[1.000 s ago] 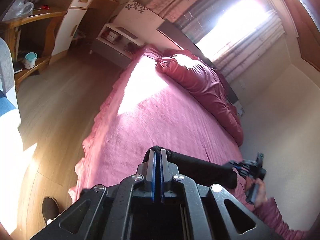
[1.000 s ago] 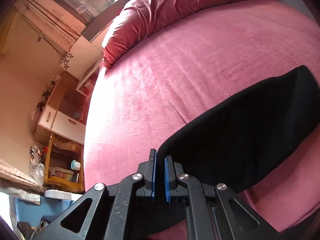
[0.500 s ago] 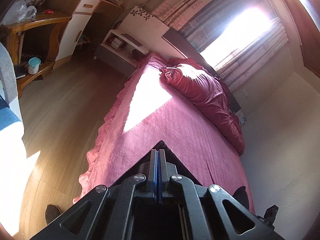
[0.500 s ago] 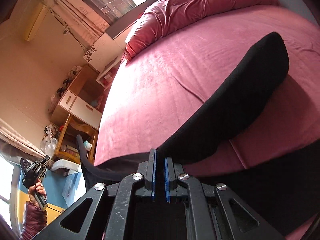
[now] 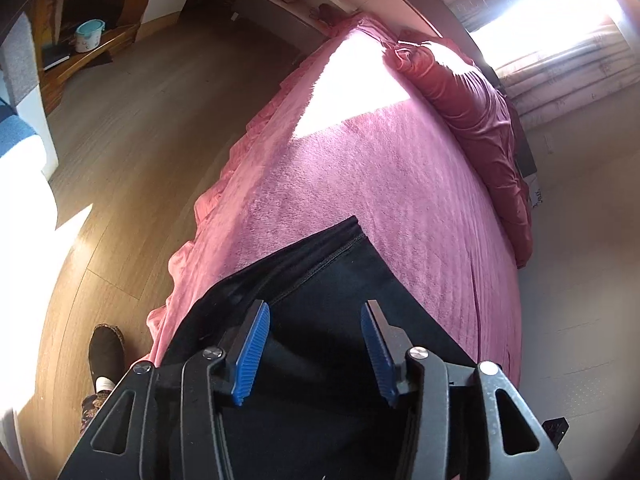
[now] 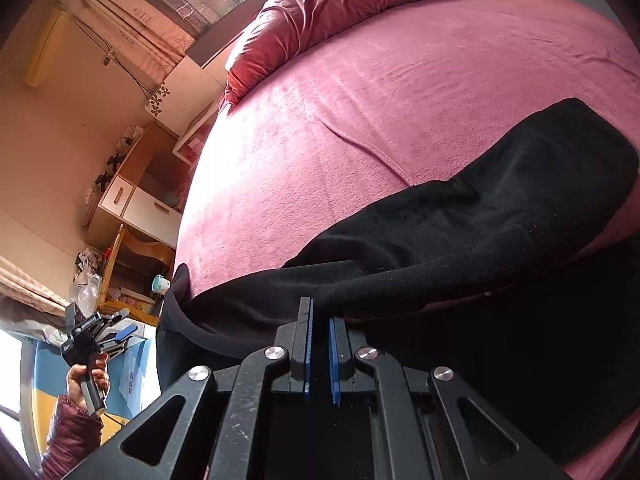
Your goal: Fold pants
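Observation:
Black pants lie on the pink bedspread near the foot of the bed. My left gripper hovers just over them with its jaws opening. The blue pads stand apart on either side of the fabric and do not press it. In the right wrist view the pants stretch across the bed, with a folded layer running up into my right gripper, which is shut on the cloth's edge. Far left in that view, a hand in a dark red sleeve holds my left gripper.
A red duvet is bunched along the head of the bed under a bright window. Wooden floor runs along the bed's left side, with a person's slippered foot on it. A desk with a teal cup and a bedside cabinet stand beyond.
My left gripper, shut on the pants before, has dropped toward the bed and opened; the cloth now lies under it. The right gripper carried its end of the pants sideways, then slowed.

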{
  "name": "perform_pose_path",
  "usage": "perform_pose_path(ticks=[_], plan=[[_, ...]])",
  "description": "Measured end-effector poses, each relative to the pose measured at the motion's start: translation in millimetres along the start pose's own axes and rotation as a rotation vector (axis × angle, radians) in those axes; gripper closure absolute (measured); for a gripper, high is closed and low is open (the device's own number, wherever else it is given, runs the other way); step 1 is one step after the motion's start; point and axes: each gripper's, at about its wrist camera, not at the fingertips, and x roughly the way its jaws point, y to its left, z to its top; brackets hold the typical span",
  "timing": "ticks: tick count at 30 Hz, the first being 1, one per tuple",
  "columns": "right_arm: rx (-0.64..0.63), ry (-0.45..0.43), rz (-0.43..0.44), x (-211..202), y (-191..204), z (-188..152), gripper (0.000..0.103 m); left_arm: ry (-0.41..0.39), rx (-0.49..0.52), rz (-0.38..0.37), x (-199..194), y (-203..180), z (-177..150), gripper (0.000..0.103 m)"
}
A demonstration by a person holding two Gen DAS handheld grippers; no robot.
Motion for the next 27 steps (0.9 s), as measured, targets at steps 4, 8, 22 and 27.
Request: perform_pose_path(ticks=[4,8,22,27], plan=[[0.022,0.012,0.0,5,-5,0,0.096,0.053,0.071,0.041,45,-32,31,0.052],[0.05,0.026,-0.001,11,-10,0,0.096,0.105,0.078,0.09,92,-50,55,0.041],[0.069,0.035,-0.005,19,-14,5,0.096,0.113,0.321,0.326,142,-95,49,0.089],[0.079,0.0,0.014,15,-10,11,0.096,-0.111,0.204,0.148,53,-88,58,0.09]])
